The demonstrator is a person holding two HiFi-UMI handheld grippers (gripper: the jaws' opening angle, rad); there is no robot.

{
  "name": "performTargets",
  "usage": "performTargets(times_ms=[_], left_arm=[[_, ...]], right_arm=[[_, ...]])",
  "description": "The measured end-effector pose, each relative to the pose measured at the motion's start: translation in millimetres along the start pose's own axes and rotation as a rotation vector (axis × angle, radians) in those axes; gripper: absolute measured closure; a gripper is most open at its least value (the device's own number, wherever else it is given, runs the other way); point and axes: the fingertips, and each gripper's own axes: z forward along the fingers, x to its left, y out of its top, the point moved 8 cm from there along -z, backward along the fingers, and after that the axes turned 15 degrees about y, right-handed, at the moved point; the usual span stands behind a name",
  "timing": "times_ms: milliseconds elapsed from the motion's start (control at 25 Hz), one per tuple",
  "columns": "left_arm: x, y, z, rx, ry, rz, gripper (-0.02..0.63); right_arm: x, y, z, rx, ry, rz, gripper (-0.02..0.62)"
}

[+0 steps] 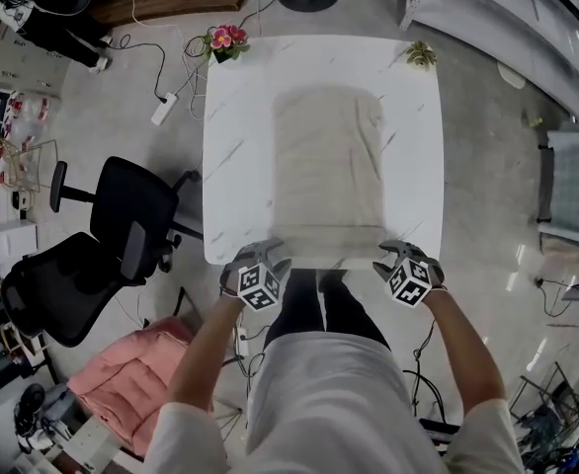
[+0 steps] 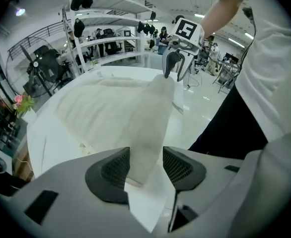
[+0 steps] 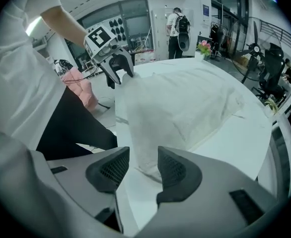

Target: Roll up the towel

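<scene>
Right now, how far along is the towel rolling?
Done: nothing is rolled yet; the towel lies spread flat on the table. In hand: the left gripper and the right gripper each pinch a near corner, with that edge raised slightly. Left: the whole roll, probably from the near edge toward the far one.

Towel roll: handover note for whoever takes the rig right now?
Grippers: left gripper shut on the towel at its near left corner; right gripper shut on its near right corner.
Things: towel spread flat on the table, near edge lifted slightly.
Done: both near corners gripped.
Left: no roll yet; fold the near edge over and roll toward the far edge.
</scene>
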Motion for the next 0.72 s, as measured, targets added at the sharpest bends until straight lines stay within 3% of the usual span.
performTargets(times_ms=[160,320,400,520,720], left_arm=[[-6,-9,17,0.030,0.074,0.048,0.377],[-3,-15,22,0.016,0.062,0.044,0.411],[-3,-18,19,0.006,0.058,0.021,0.482],[-7,-22,12,0.013,0.030,-0.007,0.510],[-26,-27,-4,0.045,-0.067,-0.007,0.512]], right_arm=[[-6,-9,14,0.046,-0.058,-0.041,0.400],[-10,-7,29,0.082,-0.145,-0.076,0.444],[-11,-6,30,0.074,-0.169,-0.065,0.488],[-5,-5,27,0.054,-0.137,-0.038,0.538],[18,-10,19,0.043,-0.016,-0.013,0.551]])
